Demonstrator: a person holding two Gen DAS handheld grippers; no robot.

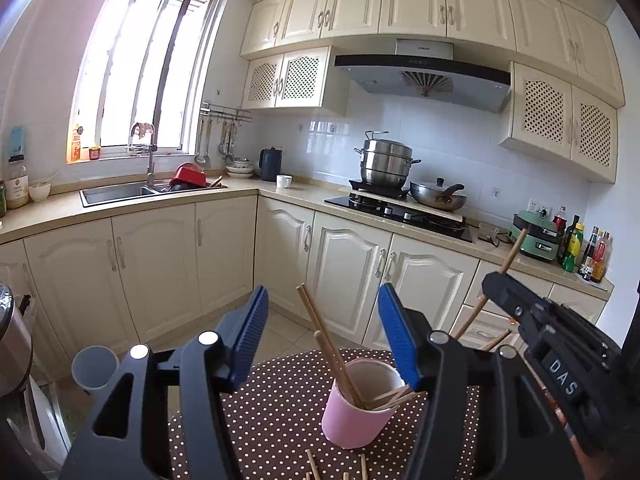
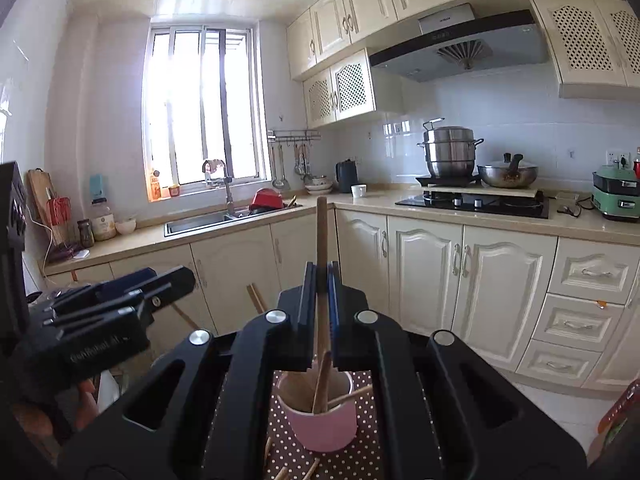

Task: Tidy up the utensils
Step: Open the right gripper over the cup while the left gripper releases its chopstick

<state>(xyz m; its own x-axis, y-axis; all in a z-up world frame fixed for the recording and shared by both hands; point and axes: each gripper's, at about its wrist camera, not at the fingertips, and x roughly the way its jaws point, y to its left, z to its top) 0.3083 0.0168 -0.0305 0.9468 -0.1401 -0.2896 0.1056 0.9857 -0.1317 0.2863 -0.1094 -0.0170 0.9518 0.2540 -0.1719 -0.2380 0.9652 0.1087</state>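
Note:
A pink cup (image 1: 358,412) stands on a brown polka-dot tablecloth (image 1: 280,400) and holds several wooden chopsticks (image 1: 332,344). My left gripper (image 1: 322,334) is open and empty, its blue pads on either side of the cup, above and behind it. My right gripper (image 2: 321,280) is shut on a wooden chopstick (image 2: 322,240), held upright with its lower end inside the pink cup (image 2: 324,424). The right gripper also shows in the left wrist view (image 1: 520,304) at the right. More loose chopsticks (image 1: 312,466) lie on the cloth in front of the cup.
A kitchen lies beyond: a sink (image 1: 116,194) under the window, a stove with a steel pot (image 1: 386,162) and a wok (image 1: 438,196), a green appliance and bottles (image 1: 580,248) at the right. A grey cup (image 1: 94,368) sits at the lower left.

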